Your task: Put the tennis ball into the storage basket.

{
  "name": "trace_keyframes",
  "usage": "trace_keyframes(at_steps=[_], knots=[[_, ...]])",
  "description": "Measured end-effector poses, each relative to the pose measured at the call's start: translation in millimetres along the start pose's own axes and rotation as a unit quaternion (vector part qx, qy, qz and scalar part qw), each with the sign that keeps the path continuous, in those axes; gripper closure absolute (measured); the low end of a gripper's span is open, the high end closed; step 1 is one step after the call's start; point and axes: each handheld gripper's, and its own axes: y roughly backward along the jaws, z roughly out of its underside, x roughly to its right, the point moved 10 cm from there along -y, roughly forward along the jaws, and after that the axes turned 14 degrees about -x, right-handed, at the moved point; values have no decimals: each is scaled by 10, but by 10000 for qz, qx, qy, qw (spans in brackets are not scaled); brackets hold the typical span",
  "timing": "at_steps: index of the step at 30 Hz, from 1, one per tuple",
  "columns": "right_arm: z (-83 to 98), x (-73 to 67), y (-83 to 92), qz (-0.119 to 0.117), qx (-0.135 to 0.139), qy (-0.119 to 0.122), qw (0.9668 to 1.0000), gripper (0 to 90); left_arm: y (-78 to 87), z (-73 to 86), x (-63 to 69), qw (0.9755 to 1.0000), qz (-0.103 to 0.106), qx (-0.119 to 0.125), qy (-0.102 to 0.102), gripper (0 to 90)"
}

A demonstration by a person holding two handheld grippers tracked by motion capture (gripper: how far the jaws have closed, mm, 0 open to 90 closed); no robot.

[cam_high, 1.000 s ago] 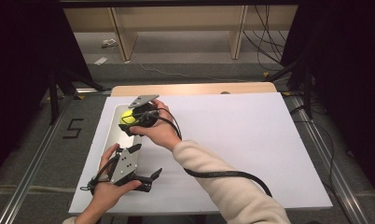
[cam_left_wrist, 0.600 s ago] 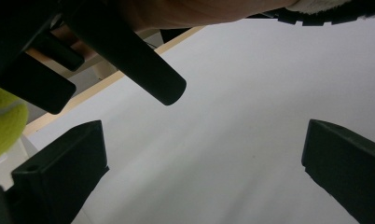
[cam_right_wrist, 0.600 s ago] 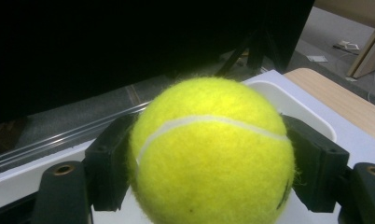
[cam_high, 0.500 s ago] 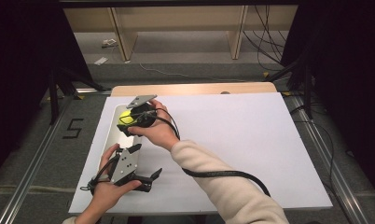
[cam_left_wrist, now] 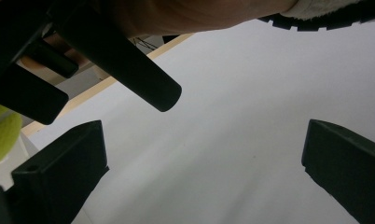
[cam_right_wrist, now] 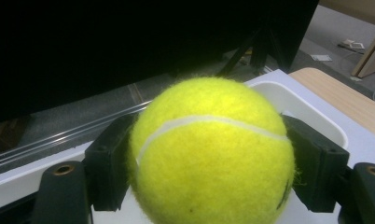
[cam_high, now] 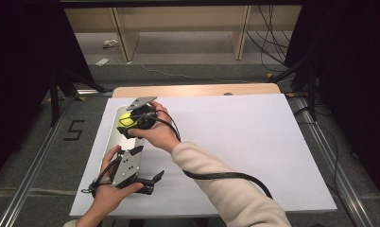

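Sitting squeezed between the two black jaws of the right tongs (cam_right_wrist: 209, 186) is a yellow tennis ball (cam_right_wrist: 211, 154), pads pressed against both its sides, so that's a firm grip. From the high view the ball (cam_high: 125, 119) sits over the far end of a long white tray (cam_high: 113, 137) near the left edge of the table (cam_high: 254, 142), and I can't tell if it touches the tray floor or hangs just above it. The right hand (cam_high: 157, 135) reaches across from the right with its sleeve running diagonally over the white sheet, wrist bent so the right tongs (cam_high: 131, 124) point left toward the dark side of the room.

The left hand (cam_high: 110, 191) rests at the near end of the tray, holding the left tongs (cam_high: 140, 165), which point toward the right. The left gripper view shows those jaws spread wide with nothing but white table between them, plus a sliver of the ball (cam_left_wrist: 1, 137) at its left edge. The right gripper view gives the close detail: the ball's white seam and the tray's rounded rim (cam_right_wrist: 311, 116) behind it.
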Motion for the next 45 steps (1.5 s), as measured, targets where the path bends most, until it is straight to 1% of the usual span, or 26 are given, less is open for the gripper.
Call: trace_keyframes(at_steps=[14, 25, 33, 43, 45], knots=[[6, -16, -47, -38, -80, 18, 10000, 266, -2, 3, -1, 10000, -30, -19, -50, 0], [-1, -53, -92, -98, -144, 94, 9998, 265, -5, 4, 8, 10000, -7, -19, -42, 0], [-7, -83, -129, -134, -195, 107, 9997, 265, -5, 4, 10, 10000, 2, -18, -42, 0], [6, -95, -164, -151, -253, 169, 9994, 265, -5, 4, 12, 10000, 7, -17, -37, 0], [7, -95, -171, -154, -264, 141, 9994, 265, -5, 5, 11, 10000, 4, -20, -39, 0]])
